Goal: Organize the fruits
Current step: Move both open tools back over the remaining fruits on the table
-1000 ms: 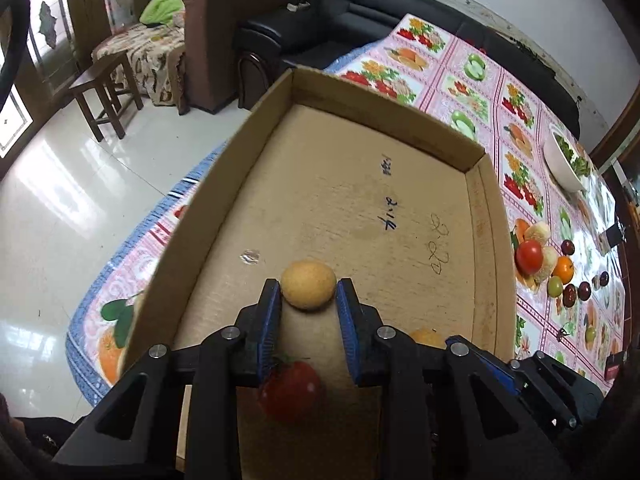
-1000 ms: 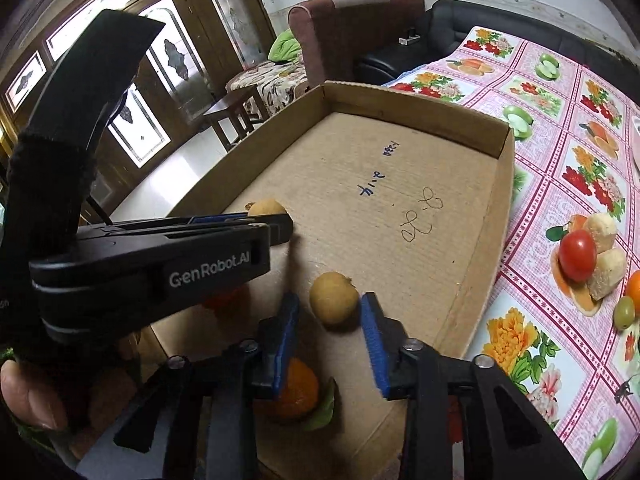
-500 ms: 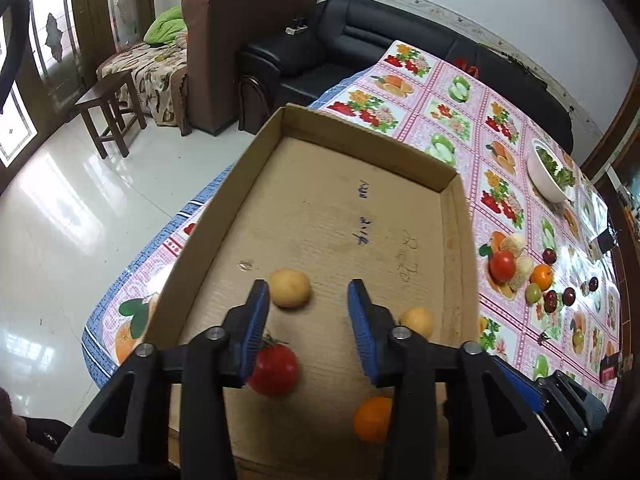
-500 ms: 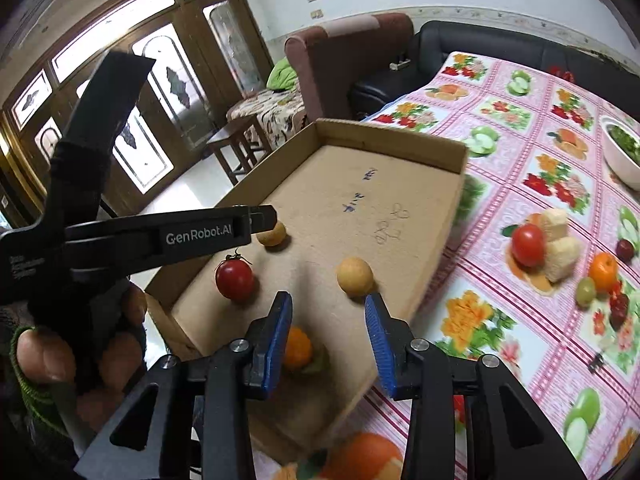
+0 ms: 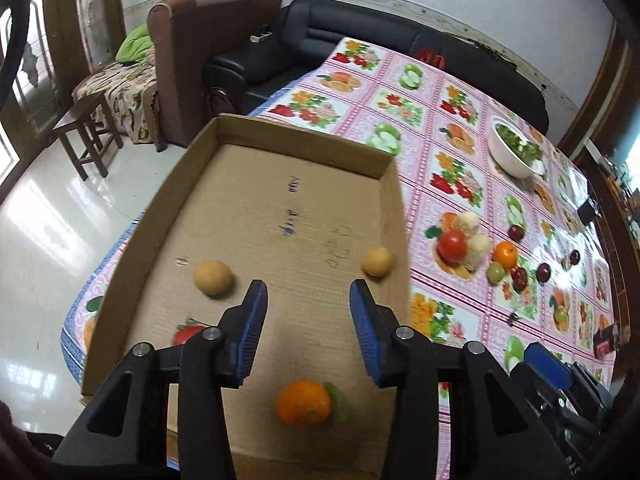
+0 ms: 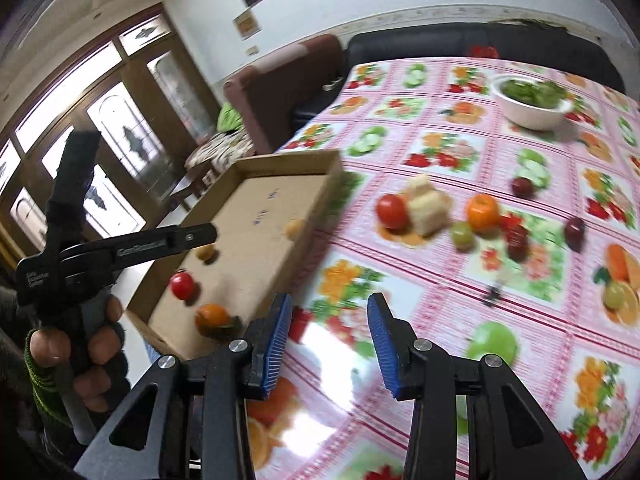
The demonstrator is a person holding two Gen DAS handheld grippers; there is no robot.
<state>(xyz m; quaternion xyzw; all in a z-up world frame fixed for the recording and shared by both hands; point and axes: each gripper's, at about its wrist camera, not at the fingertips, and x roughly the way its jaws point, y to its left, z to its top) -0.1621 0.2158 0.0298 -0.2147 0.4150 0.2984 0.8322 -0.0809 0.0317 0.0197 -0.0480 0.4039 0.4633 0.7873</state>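
Note:
A shallow cardboard tray [image 5: 394,208] [image 6: 304,160] lies at the table's left end. In it are two tan round fruits [image 5: 213,277] [image 5: 377,261], a tomato [image 5: 186,335] [image 6: 182,285] and an orange [image 5: 304,403] [image 6: 213,316]. My left gripper [image 5: 308,292] hangs open above the tray floor, nothing between its pads. My right gripper [image 6: 329,305] is over the tablecloth right of the tray, its jaws opening and empty. More fruit lies loose on the cloth: a tomato [image 6: 393,211], pale chunks [image 6: 428,204], an orange [image 6: 482,211], a green one [image 6: 462,234] and dark red ones [image 6: 575,229].
A white bowl of greens [image 6: 532,114] [image 5: 514,156] stands far back on the flowered cloth [image 6: 420,280]. A black sofa [image 5: 360,36], a brown armchair [image 5: 192,40] and a wooden stool [image 5: 88,136] stand beyond the table's end. A hand [image 6: 92,344] holds the left gripper's handle.
The left gripper let go of a tan fruit, opened and drew back and up. The right gripper left the other tan fruit in the tray and swung right over the tablecloth.

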